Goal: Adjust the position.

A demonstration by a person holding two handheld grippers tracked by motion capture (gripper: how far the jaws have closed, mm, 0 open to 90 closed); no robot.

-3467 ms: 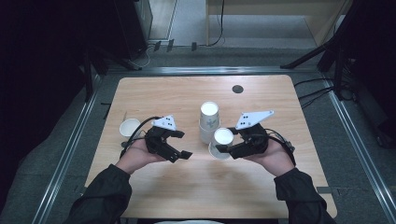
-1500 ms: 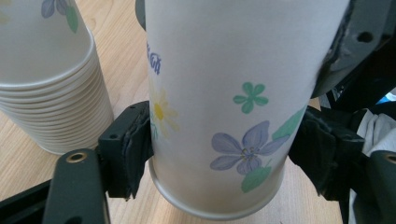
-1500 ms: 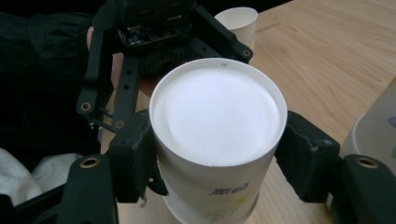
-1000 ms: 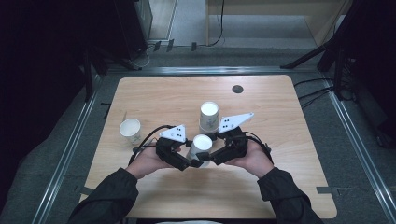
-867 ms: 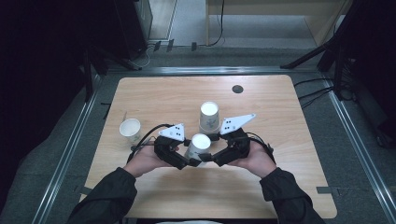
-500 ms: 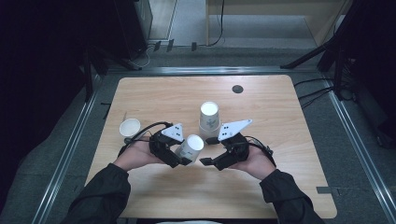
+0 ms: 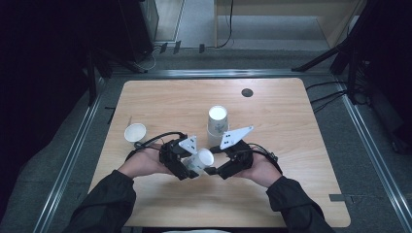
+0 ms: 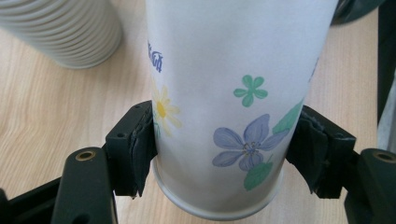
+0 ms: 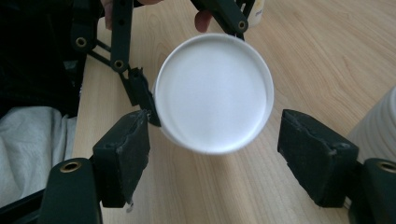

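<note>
White paper cup printed with blue, green and yellow flowers (image 7: 200, 160), lying tipped on its side, off the wooden tabletop (image 7: 291, 121), between the two hands near the table's front edge. Closed white end (image 9: 214, 92) turned toward the right gripper view; printed wall (image 8: 233, 93) seen from the left gripper view.

Left gripper (image 7: 187, 167) clamped on the cup wall, one black pad (image 8: 140, 144) pressed against each side, close to one end of the cup.

Right gripper (image 7: 217, 170) facing the cup's white end, jaws spread wider than that end, pads (image 9: 122, 156) clear of it on both sides; not gripping.

Further out: stack of white ribbed paper cups (image 7: 217, 125), upright behind the grippers, mid-table. Single white paper cup (image 7: 135, 134), upright, mouth up, well to the left. Small dark round disc (image 7: 247, 92) near the far edge.

Progress, as a judgement: handover looks done or nearly so, with the cup now in the left gripper's charge and the right free. Left to do, probably: carry the flowered cup to a resting place, perhaps beside the single cup or onto the stack; destination cannot be told.
</note>
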